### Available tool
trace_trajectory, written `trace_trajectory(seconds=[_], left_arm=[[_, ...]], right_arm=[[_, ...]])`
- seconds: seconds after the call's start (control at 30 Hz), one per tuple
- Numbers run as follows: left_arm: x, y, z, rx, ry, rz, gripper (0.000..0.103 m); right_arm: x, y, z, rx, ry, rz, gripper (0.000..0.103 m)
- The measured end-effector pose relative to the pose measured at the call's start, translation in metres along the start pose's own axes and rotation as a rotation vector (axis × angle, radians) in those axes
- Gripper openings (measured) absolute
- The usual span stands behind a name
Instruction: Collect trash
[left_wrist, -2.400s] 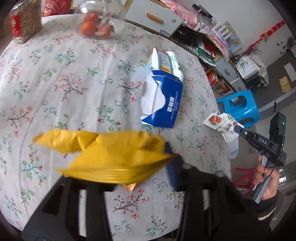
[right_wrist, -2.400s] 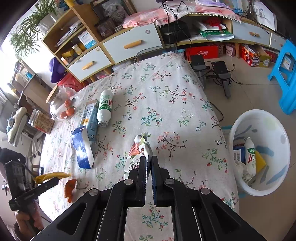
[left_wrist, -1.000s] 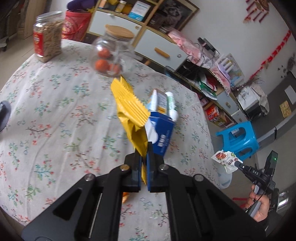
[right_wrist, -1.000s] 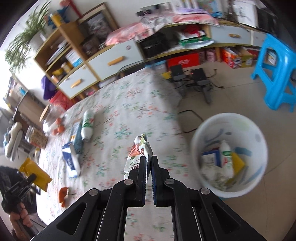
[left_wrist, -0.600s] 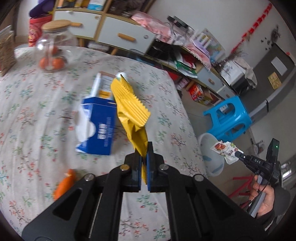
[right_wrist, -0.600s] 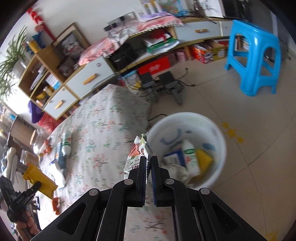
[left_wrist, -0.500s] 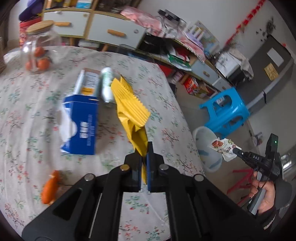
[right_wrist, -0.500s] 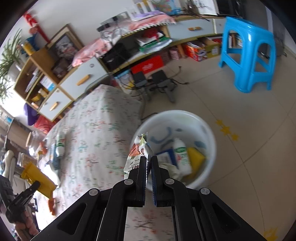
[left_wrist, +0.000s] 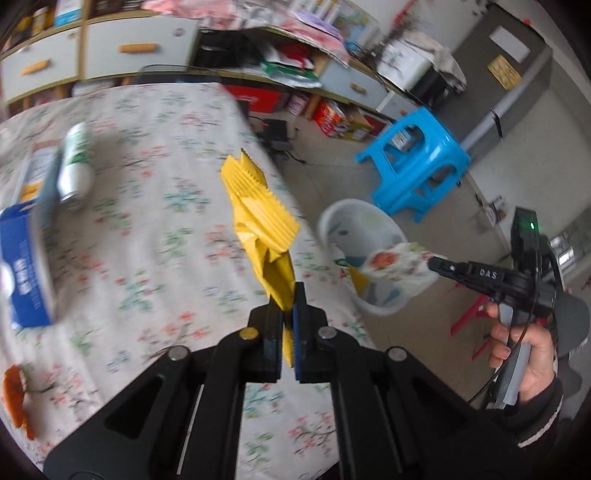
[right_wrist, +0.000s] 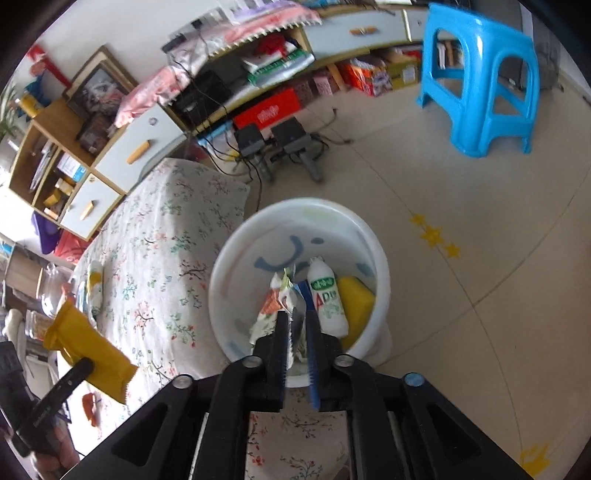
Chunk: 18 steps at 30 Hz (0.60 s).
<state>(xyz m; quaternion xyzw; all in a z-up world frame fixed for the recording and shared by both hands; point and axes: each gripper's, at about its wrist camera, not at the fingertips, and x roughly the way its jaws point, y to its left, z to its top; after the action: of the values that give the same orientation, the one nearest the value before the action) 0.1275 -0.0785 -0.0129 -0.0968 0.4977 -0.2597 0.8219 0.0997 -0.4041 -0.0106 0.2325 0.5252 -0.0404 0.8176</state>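
Observation:
My left gripper (left_wrist: 287, 306) is shut on a crumpled yellow snack bag (left_wrist: 258, 218), held above the floral table (left_wrist: 147, 221) near its edge by the bucket. The right wrist view shows the same bag (right_wrist: 88, 347) at lower left. My right gripper (right_wrist: 297, 321) hangs over the white bucket (right_wrist: 229, 266), its jaws opening. A white printed snack wrapper (right_wrist: 275, 306) still stands between them, leaning on the left finger with a gap to the right one. In the left wrist view the wrapper (left_wrist: 399, 262) sits at that gripper's tip above the bucket (left_wrist: 332, 218).
The bucket holds a white AD bottle (right_wrist: 327, 299) and a yellow pack (right_wrist: 356, 299). A blue stool (right_wrist: 487, 74) stands on the floor beyond. On the table lie a blue tissue box (left_wrist: 22, 266), a white bottle (left_wrist: 75, 162) and orange peel (left_wrist: 14, 391).
Both grippers swung from over the table toward the bucket. The right one now hangs above it and its jaws have parted. The left still grips the yellow bag.

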Motion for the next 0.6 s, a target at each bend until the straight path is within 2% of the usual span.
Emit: trace_trajectory(seconds=[0.03,0.2,0.37,0.6], left_arm=[[0.006,-0.009,0.001,0.025,0.008,0.000,0.005],[0.031,-0.045,0.008,0.100,0.044,-0.025,0.005],[0.060,-0.083,0.017,0.155,0.073,-0.050,0.005],[0.087,-0.108,0.020,0.162,0.099,-0.061,0.005]], right_arm=[[-0.001,-0.003,0.000,0.009,0.001,0.002,0.021],[-0.022,-0.026,0.001,0.051,-0.050,-0.013,0.058],[-0.037,-0.047,-0.001,0.085,-0.074,-0.031,0.062],[-0.048,-0.064,-0.005,0.095,-0.091,-0.051,0.064]])
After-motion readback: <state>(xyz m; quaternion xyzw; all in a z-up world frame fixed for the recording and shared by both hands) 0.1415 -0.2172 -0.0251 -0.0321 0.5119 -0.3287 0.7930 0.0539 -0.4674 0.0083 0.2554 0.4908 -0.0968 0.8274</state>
